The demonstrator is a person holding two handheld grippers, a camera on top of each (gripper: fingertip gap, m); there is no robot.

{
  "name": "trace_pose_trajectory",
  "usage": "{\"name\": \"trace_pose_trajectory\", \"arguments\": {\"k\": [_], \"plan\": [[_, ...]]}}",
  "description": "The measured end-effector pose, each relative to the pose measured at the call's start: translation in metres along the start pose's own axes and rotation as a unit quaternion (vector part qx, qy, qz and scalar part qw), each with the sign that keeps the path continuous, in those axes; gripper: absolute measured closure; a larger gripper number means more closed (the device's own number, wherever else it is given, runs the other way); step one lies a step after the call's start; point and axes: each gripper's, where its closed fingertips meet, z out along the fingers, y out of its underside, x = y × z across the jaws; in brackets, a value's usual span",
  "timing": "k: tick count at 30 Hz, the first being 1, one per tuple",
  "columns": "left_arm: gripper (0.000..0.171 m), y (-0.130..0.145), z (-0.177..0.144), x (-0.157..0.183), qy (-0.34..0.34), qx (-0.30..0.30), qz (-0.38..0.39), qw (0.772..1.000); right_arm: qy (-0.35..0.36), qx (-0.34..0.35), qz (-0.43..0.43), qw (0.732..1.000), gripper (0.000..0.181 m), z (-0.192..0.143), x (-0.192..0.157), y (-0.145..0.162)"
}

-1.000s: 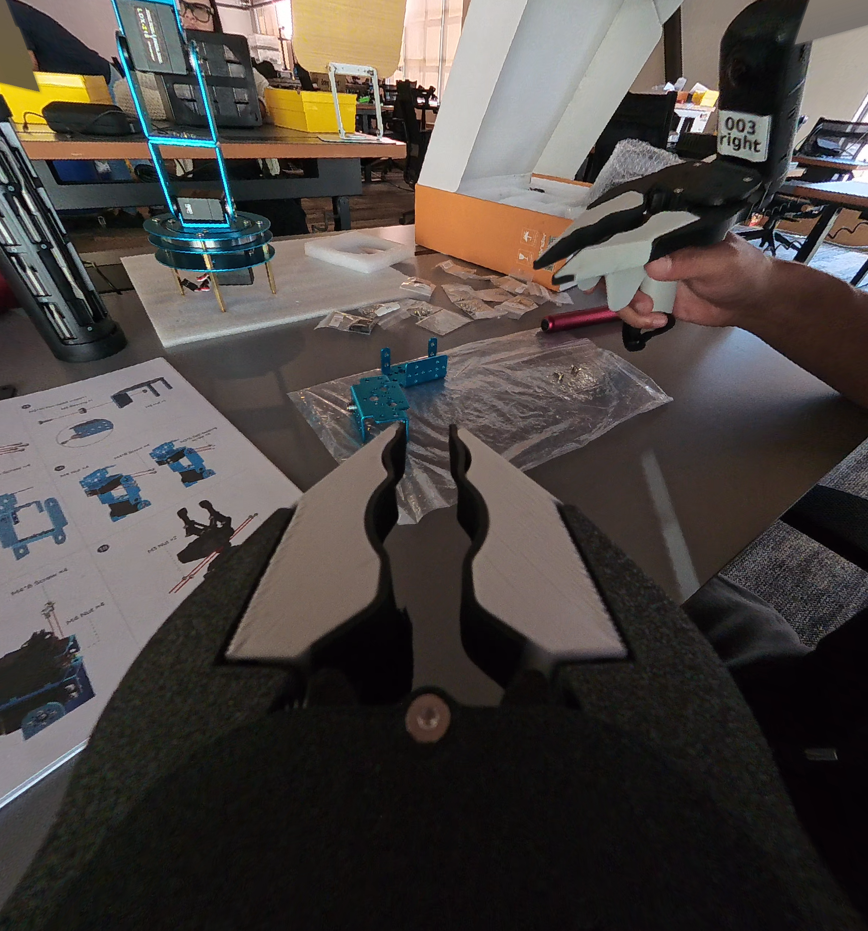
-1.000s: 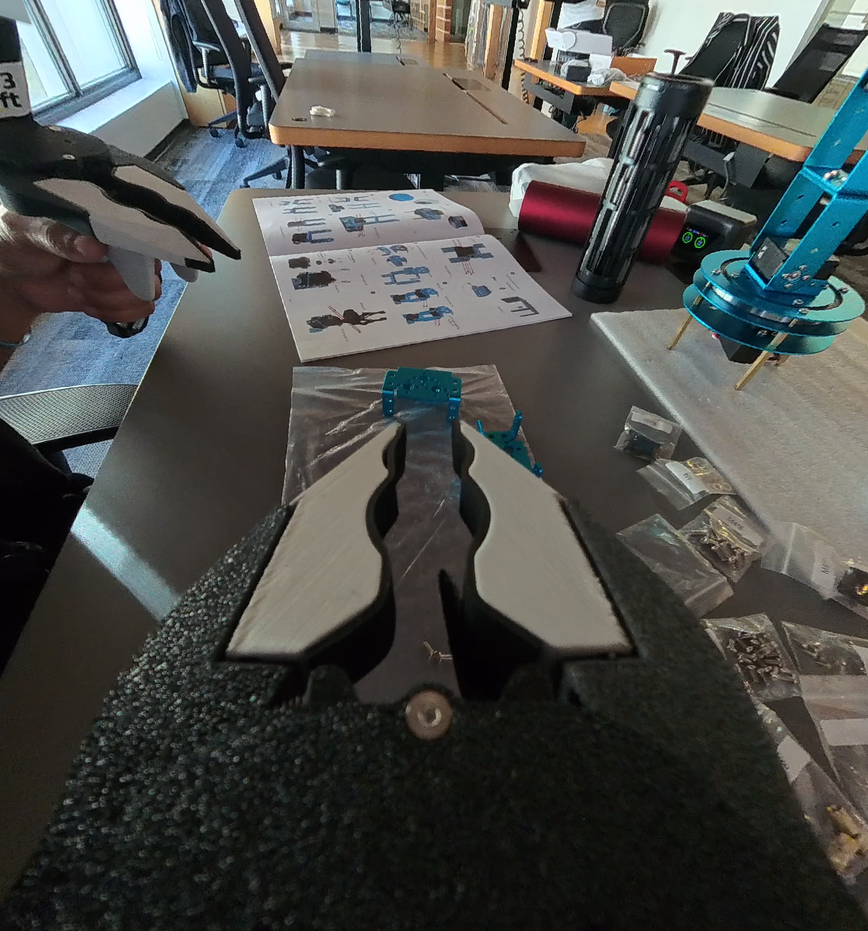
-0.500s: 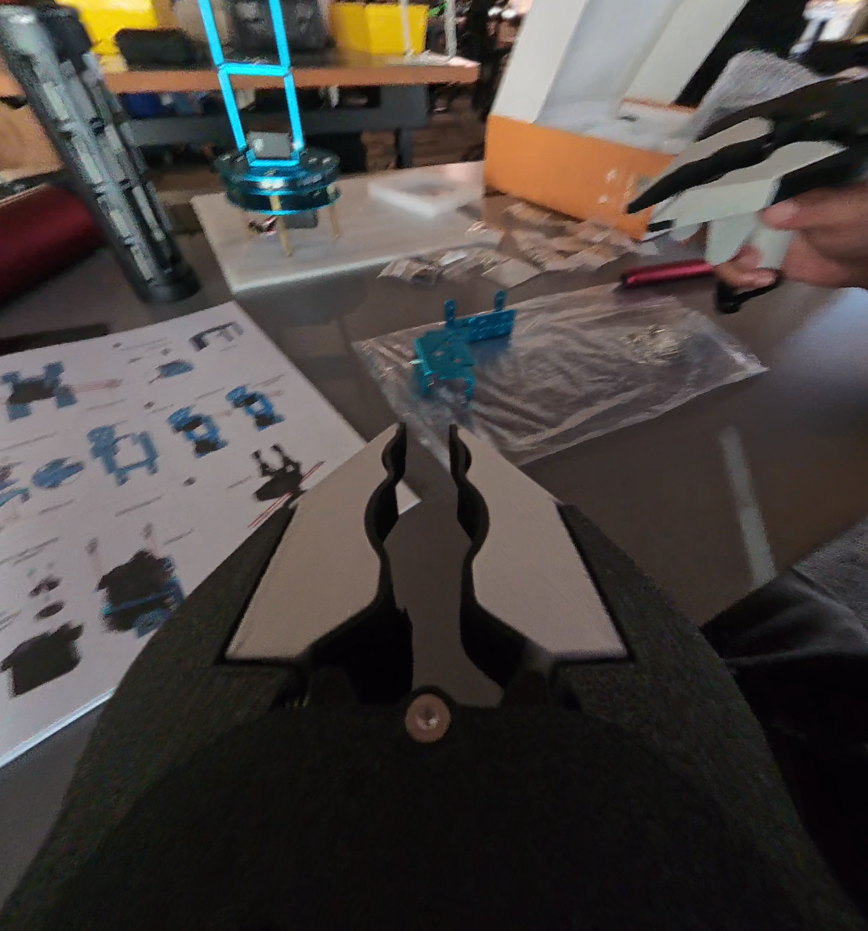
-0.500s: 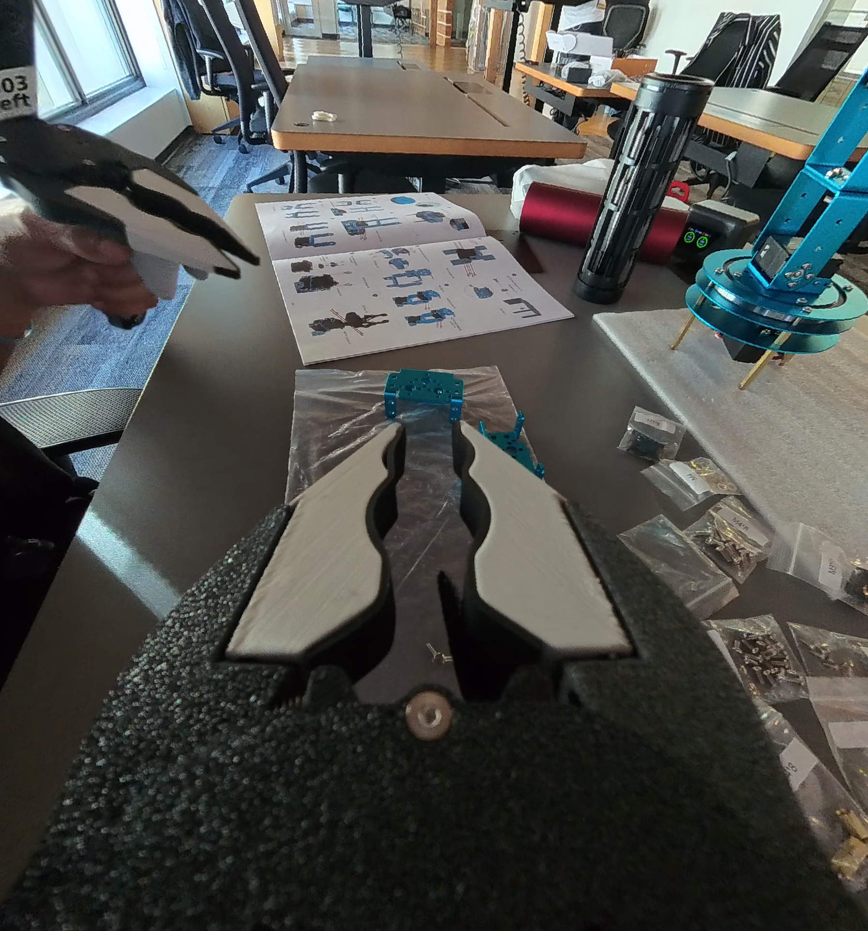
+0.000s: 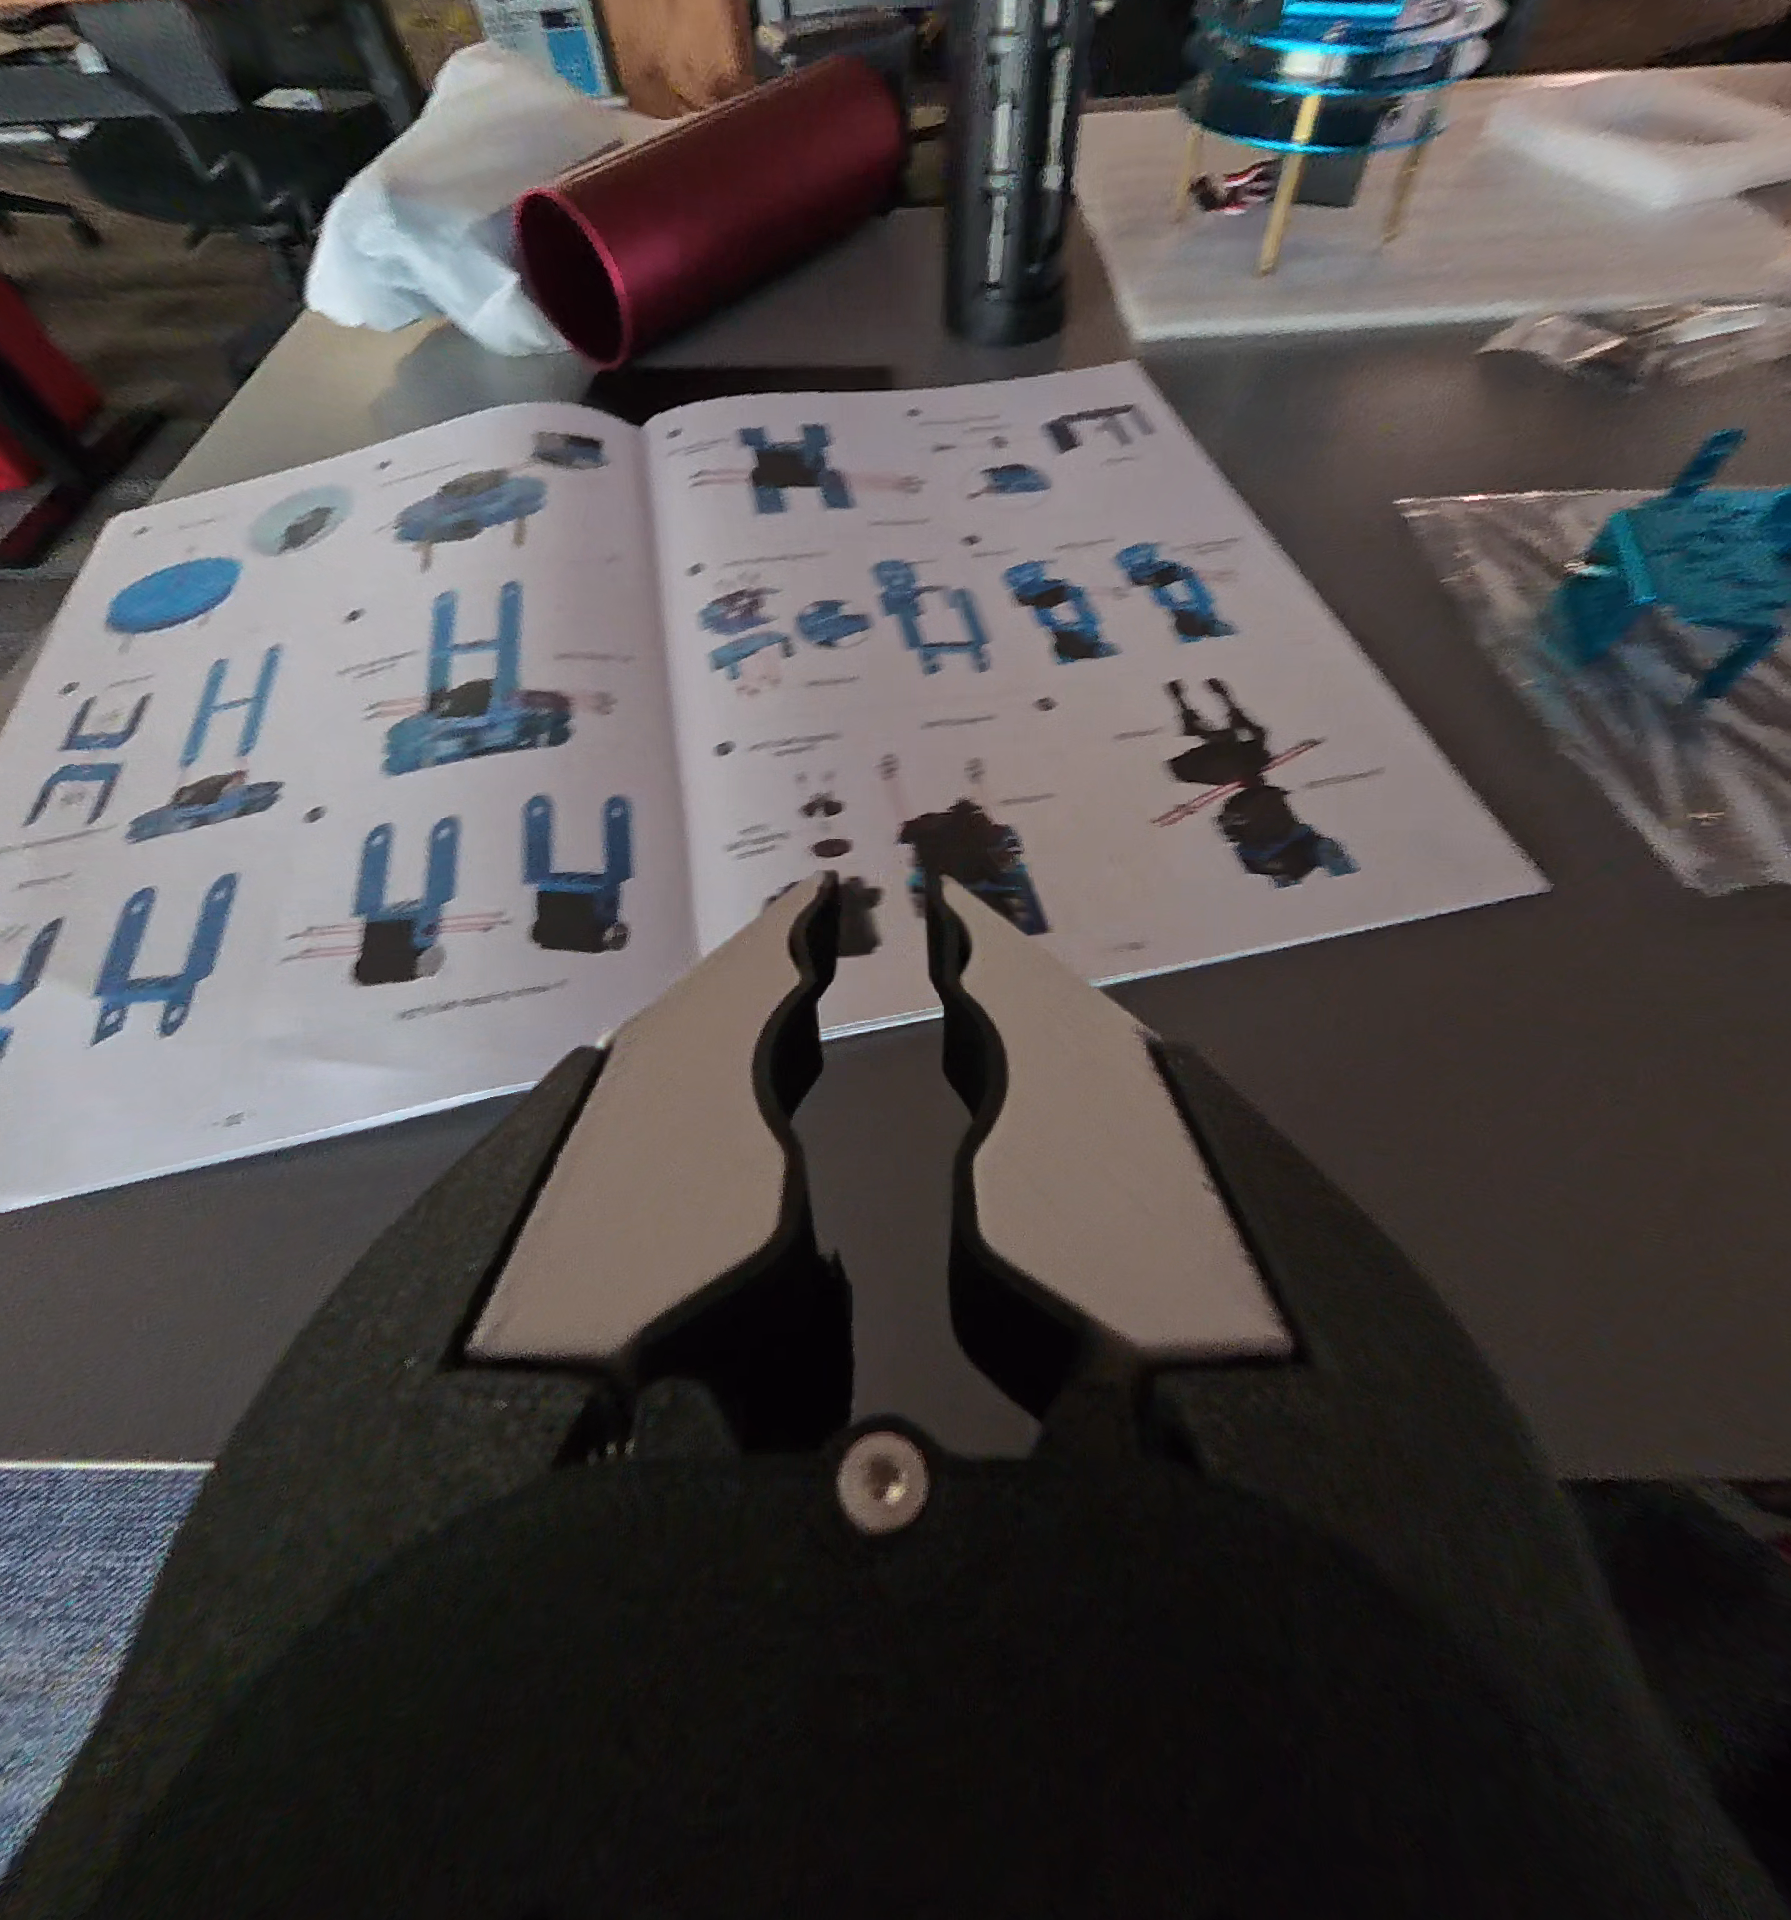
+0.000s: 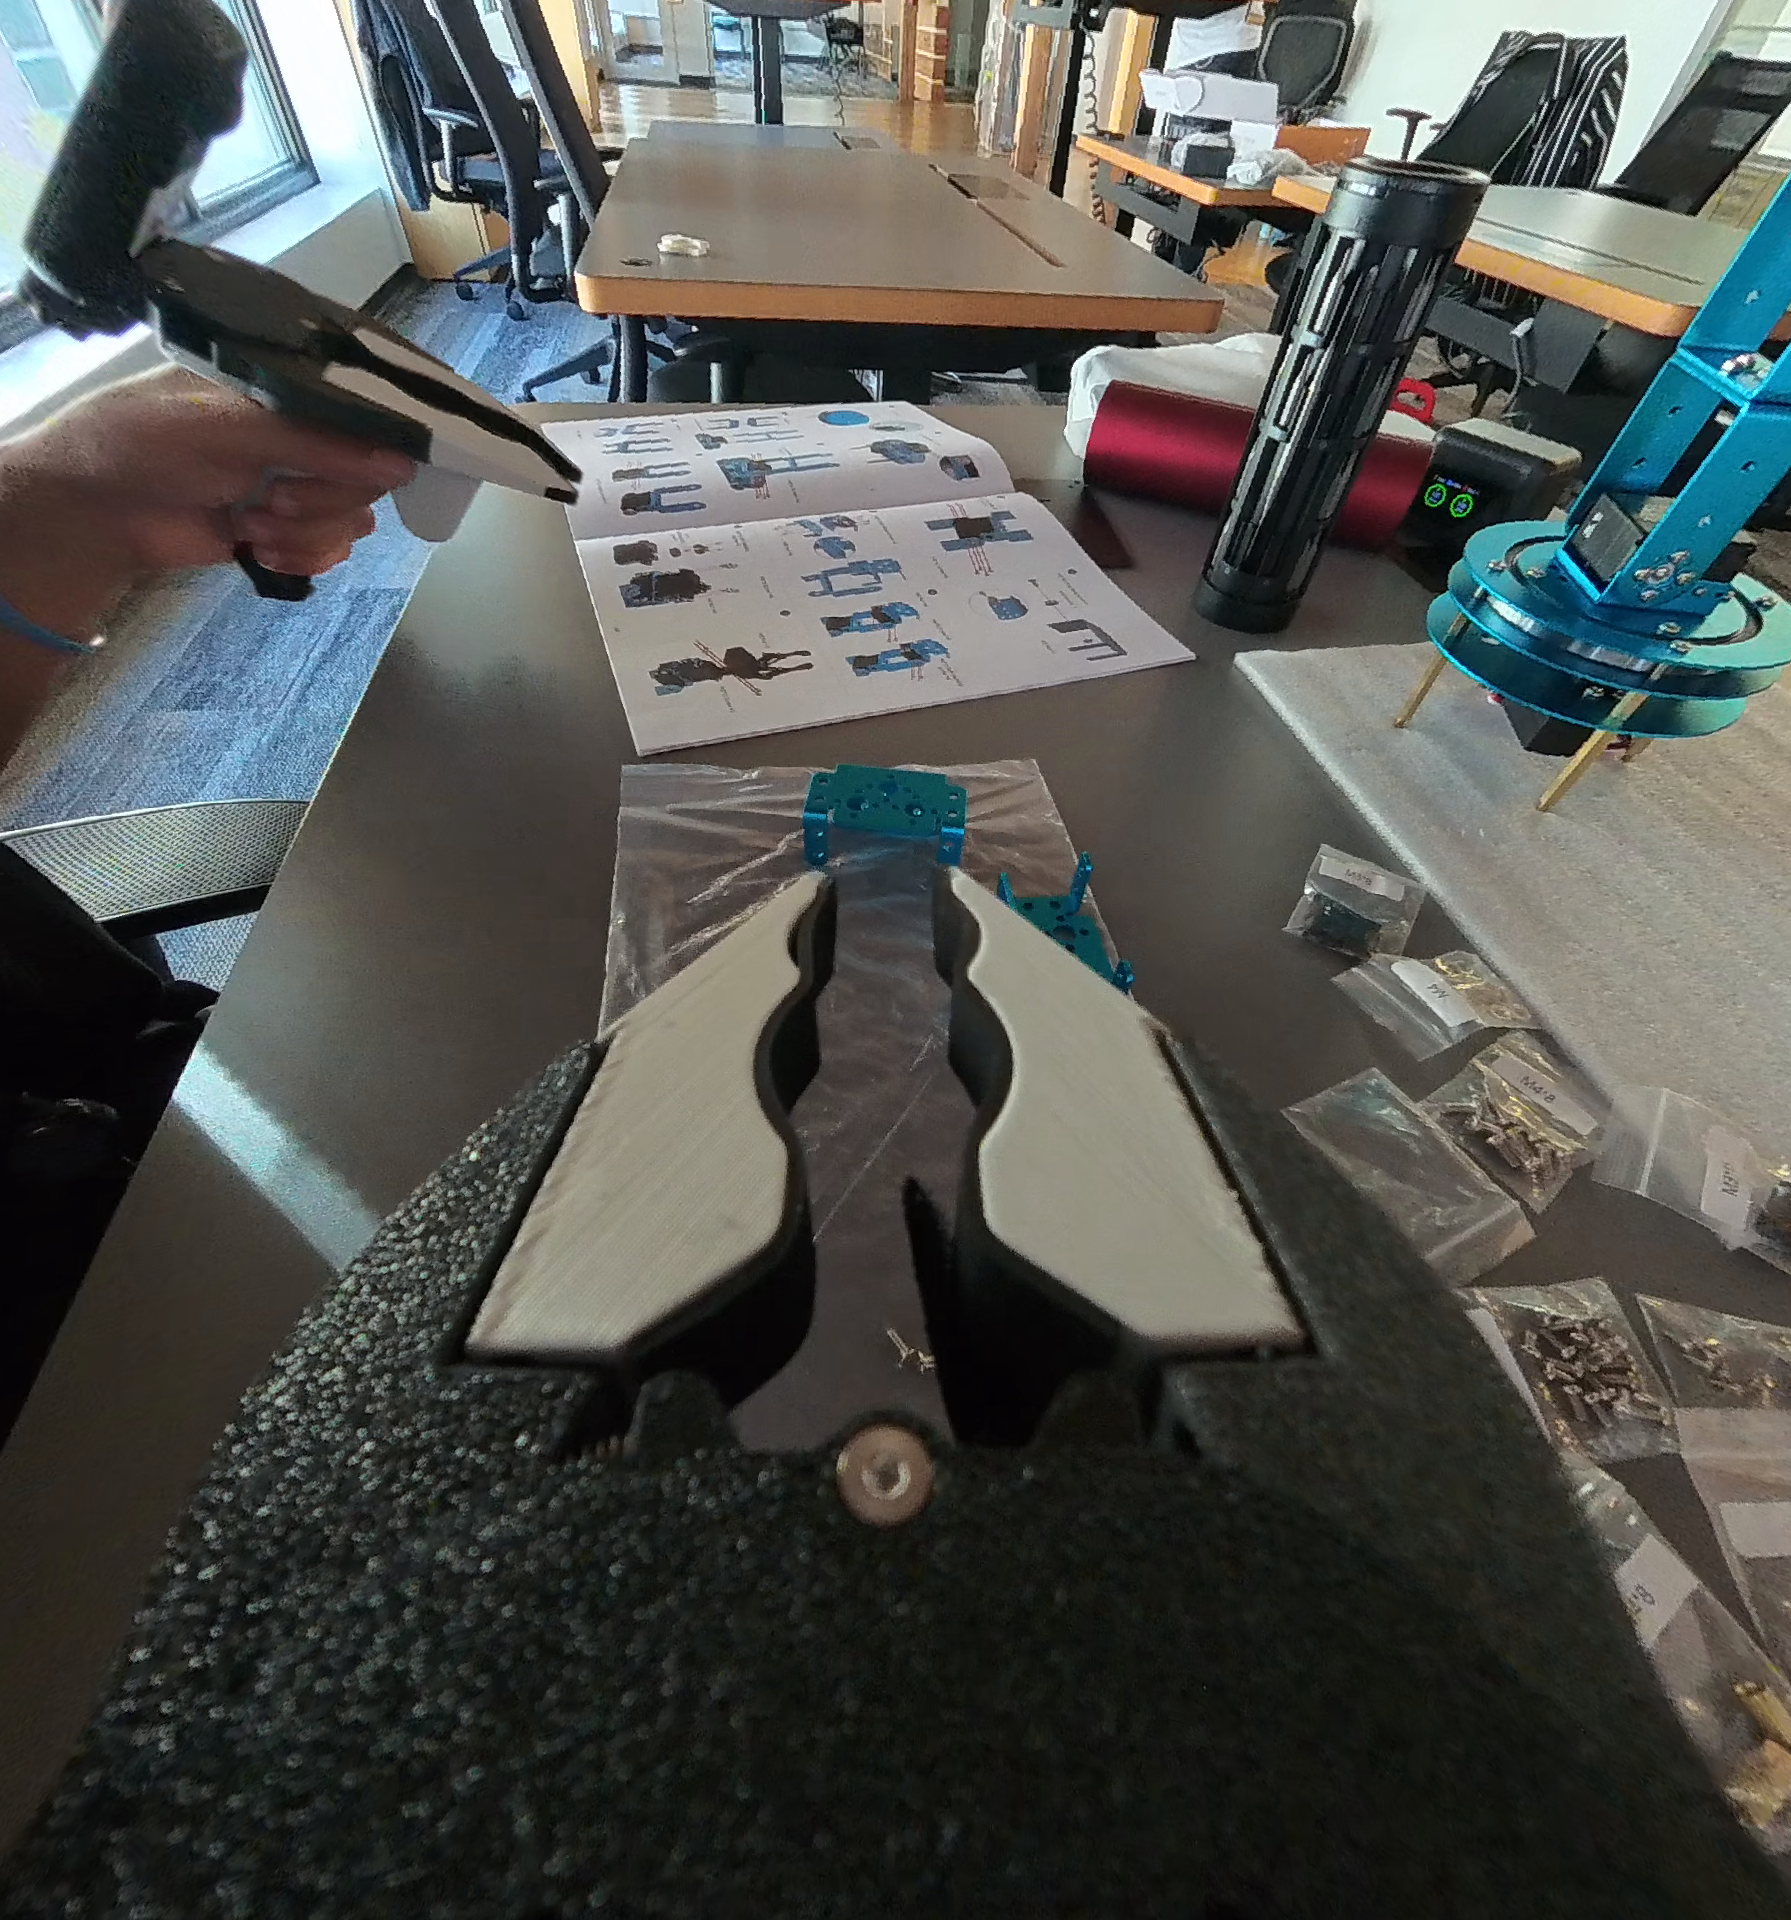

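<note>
I stood at a big dark table [image 6: 455,935]. On its far right lay a white foam mat [image 6: 1597,883], and a blue robot base [image 6: 1618,644] stood on it on thin gold legs. An open booklet [image 5: 662,727] with blue pictures lay flat on the table. Behind it lay a red tube [image 5: 704,197] on its side, with a white bag [image 5: 423,229] bunched up against it. A tall black tube [image 6: 1327,395] stood upright just beside the red one.

A clear plastic sheet [image 6: 725,883] lay near the booklet. Two blue metal brackets sat on it. The bigger bracket [image 6: 886,810] sat at the far end of the sheet. The smaller bracket [image 6: 1062,914] was just to its right, partly behind my finger. Many small bags [image 6: 1514,1122] of screws lay on the table to the right of the sheet.

My left gripper [image 5: 878,894] hung over the near edge of the booklet. Its fingers [image 5: 683,1122] were a little apart and held nothing. My hand [image 6: 216,499] held it up in the air, off the table.

My right gripper [image 6: 886,883] hung over the plastic sheet, pointing at the bigger bracket. Its fingers [image 6: 1109,1164] were a little apart too, with nothing between them.
</note>
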Motion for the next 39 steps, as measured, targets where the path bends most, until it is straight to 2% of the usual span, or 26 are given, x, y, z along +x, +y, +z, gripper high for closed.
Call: {"name": "trace_pose_trajectory", "arguments": {"k": [3, 8, 13, 17, 23, 30, 39], "plan": [[0.155, 0.007, 0.006, -0.021, -0.029, 0.003, -0.015, 0.999, 0.003, -0.002, 0.003, 1.0, 0.161, -0.002, 0.002, -0.001], [0.155, -0.008, -0.005, -0.037, -0.039, 0.044, -0.053, 0.997, 0.012, -0.007, 0.041, 0.999, 0.147, -0.005, 0.013, 0.0], [0.154, -0.001, -0.019, -0.064, -0.093, 0.031, -0.033, 0.995, 0.026, -0.012, 0.053, 0.998, 0.142, -0.009, 0.022, 0.003], [0.154, -0.001, -0.021, -0.058, -0.07, 0.037, -0.049, 0.996, 0.034, -0.011, 0.053, 0.998, 0.14, -0.008, 0.026, 0.004], [0.153, 0.0, -0.019, -0.05, -0.066, 0.04, -0.022, 0.997, 0.059, -0.022, 0.04, 0.997, 0.138, -0.006, 0.034, 0.012], [0.153, 0.0, -0.023, -0.052, -0.072, 0.043, -0.017, 0.996, 0.045, -0.016, 0.089, 0.995, 0.138, -0.007, 0.035, 0.01], [0.153, 0.004, -0.02, -0.05, -0.07, 0.035, -0.012, 0.997, 0.053, 0.003, 0.104, 0.993, 0.143, -0.013, 0.042, 0.004]]}}
